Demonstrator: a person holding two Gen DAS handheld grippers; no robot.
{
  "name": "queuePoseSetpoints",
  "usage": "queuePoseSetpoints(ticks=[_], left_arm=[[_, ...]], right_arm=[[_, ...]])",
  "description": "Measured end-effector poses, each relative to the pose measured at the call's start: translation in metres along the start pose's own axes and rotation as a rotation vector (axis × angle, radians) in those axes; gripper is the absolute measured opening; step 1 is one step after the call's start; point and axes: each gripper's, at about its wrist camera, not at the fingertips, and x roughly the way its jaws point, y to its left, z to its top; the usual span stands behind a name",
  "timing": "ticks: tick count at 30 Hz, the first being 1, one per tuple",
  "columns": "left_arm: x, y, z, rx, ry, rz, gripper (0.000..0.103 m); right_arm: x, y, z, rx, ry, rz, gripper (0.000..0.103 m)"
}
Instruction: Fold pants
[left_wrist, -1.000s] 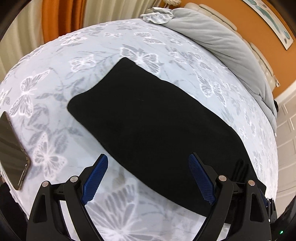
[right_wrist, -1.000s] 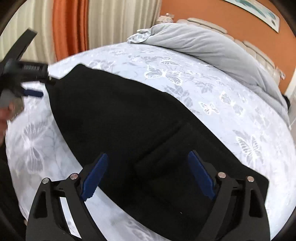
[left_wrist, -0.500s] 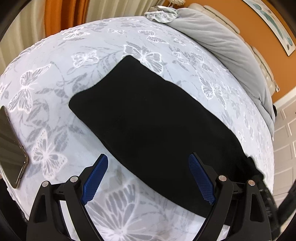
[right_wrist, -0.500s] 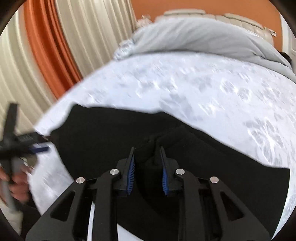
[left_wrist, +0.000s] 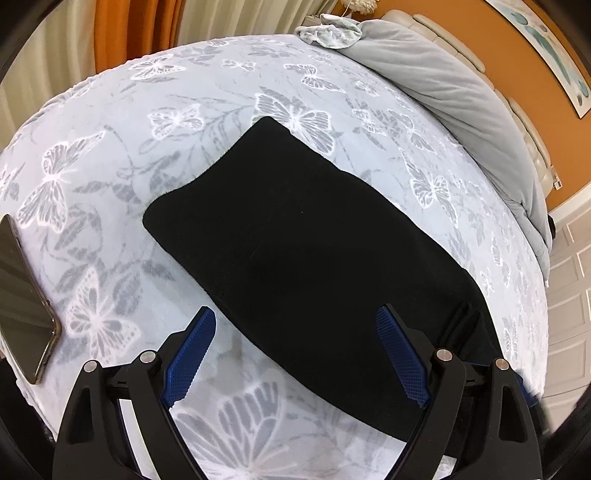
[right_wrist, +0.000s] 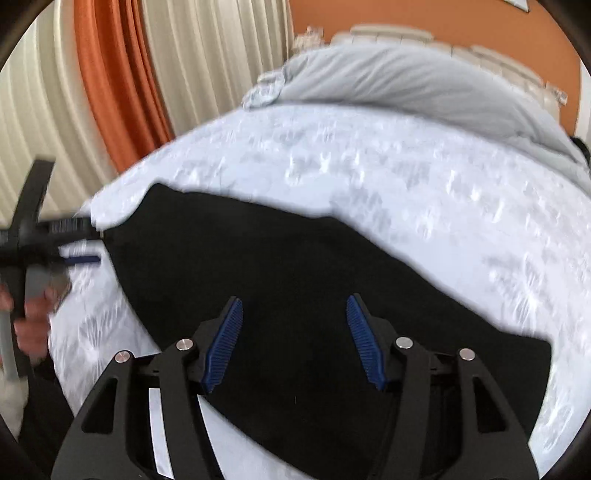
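Black pants (left_wrist: 314, 251) lie flat and folded lengthwise on the butterfly-print bedspread (left_wrist: 177, 122); they also fill the middle of the right wrist view (right_wrist: 295, 266). My left gripper (left_wrist: 295, 354) is open and empty, hovering over the pants' near edge. My right gripper (right_wrist: 294, 339) is open and empty, just above the black fabric. The left gripper shows at the left edge of the right wrist view (right_wrist: 79, 247), beside the pants' far end.
A phone (left_wrist: 22, 306) lies on the bedspread at the left. A grey duvet (left_wrist: 454, 96) is bunched along the headboard side. Orange and cream curtains (right_wrist: 122, 92) hang behind the bed.
My right gripper, shut on a fold of the pants half a second ago, has opened and released it; the fabric lies flat. The left gripper has barely moved.
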Motion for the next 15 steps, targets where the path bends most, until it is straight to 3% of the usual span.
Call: queuePoseSetpoints(ticks=[4,5,6,7,9,14,15], left_arm=[[0.000,-0.005,-0.003,0.010,0.004,-0.005,0.086],[-0.001,-0.005,-0.004,0.014,0.001,-0.002,0.086],[-0.001,-0.005,-0.004,0.015,-0.002,-0.003,0.086],[-0.002,-0.005,-0.004,0.016,-0.003,-0.002,0.086],[-0.002,-0.002,-0.003,0.010,-0.003,-0.001,0.086],[0.000,0.008,0.006,-0.017,0.000,0.001,0.086],[0.000,0.009,0.008,-0.025,-0.002,-0.001,0.086]], right_arm=[[0.023,0.034,-0.009,-0.102,0.009,0.000,0.051],[0.031,0.040,-0.007,-0.117,0.012,-0.006,0.038],[0.038,0.045,-0.006,-0.106,0.020,0.003,0.013],[0.044,0.043,-0.004,-0.080,0.031,0.024,0.009],[0.047,0.043,0.003,-0.050,0.033,0.030,0.008],[0.027,0.055,0.036,-0.005,-0.075,0.083,0.008],[0.037,0.058,0.040,0.005,-0.056,0.092,0.014]])
